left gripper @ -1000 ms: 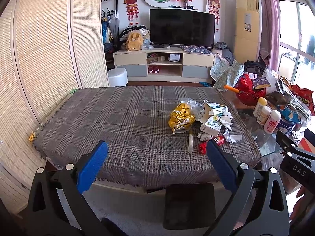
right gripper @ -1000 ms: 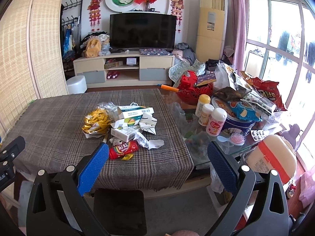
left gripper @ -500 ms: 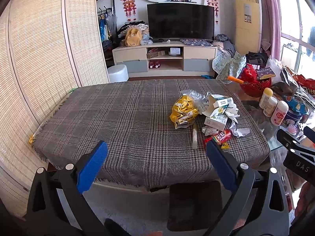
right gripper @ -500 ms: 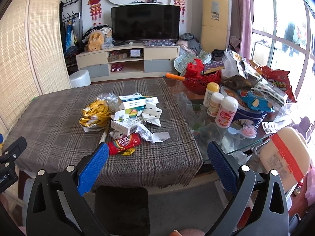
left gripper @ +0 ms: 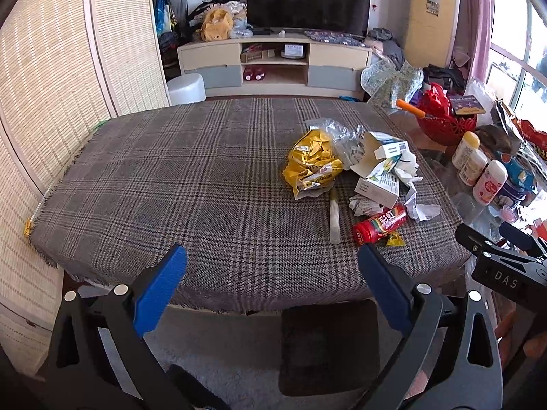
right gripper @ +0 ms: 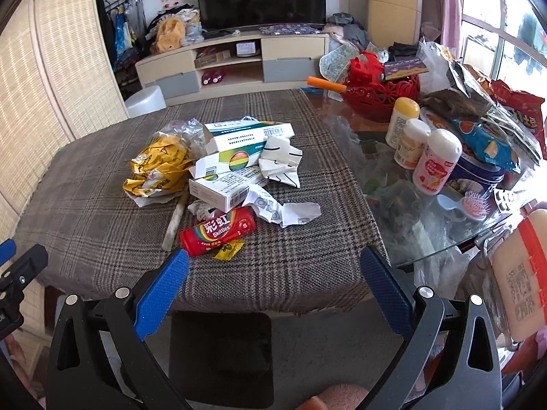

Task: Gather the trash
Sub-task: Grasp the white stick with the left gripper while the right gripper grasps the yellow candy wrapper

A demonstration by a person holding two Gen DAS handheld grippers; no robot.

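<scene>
On plaid cloth (right gripper: pixel 102 205): trash pile (right gripper: pixel 225 177), lower wrappers hidden | left tongs (left gripper: pixel 271 266) spread | right tongs (right gripper: pixel 273 263) spread

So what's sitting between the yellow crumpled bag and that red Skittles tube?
A pale stick lies on the cloth between the yellow bag and the red Skittles tube, clearest in the right wrist view.

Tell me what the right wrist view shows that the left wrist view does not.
Only the right wrist view shows the cream container with a red band beside the table, and the open right gripper.

Only the left wrist view shows the plaid cloth's left edge and the open left gripper.

Both show the red Skittles tube and crumpled yellow snack bag.
</scene>
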